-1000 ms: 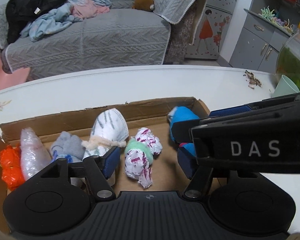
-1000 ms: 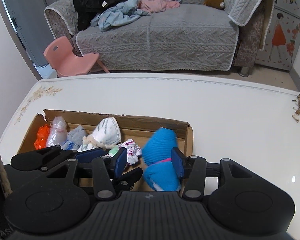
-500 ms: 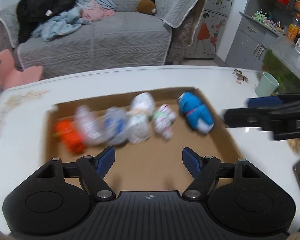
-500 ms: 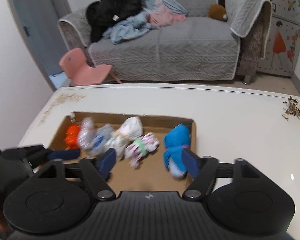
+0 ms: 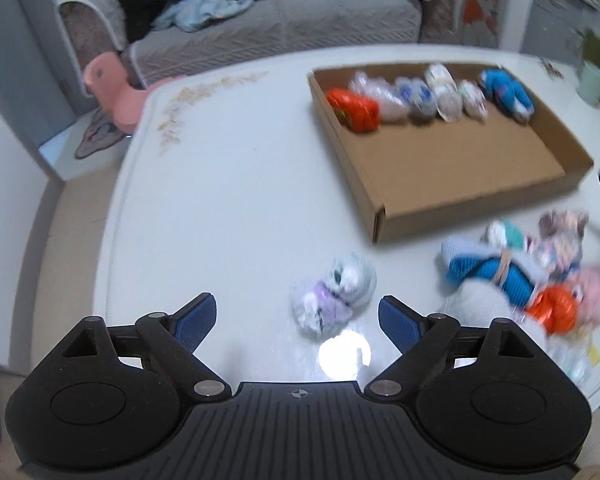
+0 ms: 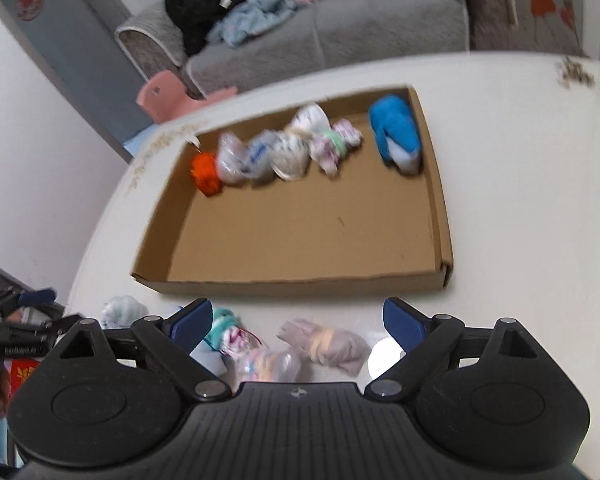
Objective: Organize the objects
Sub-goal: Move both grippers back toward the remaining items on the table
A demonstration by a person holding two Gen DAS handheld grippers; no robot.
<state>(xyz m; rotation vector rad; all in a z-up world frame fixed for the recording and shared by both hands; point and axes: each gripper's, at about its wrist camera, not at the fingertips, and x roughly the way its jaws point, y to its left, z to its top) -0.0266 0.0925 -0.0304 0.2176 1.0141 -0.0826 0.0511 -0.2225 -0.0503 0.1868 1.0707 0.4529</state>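
Both grippers, left gripper and right gripper, hold their jaws wide and empty above the white bench, near the shallow brown cardboard box.

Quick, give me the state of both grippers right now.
Left gripper: open, holding nothing; a grey-and-purple bundle lies on the table between its fingertips.
Right gripper: open, holding nothing, above loose bundles near the cardboard box.

The black left gripper with blue finger pads is spread wide and empty; the matching black right gripper likewise gapes, holding nothing
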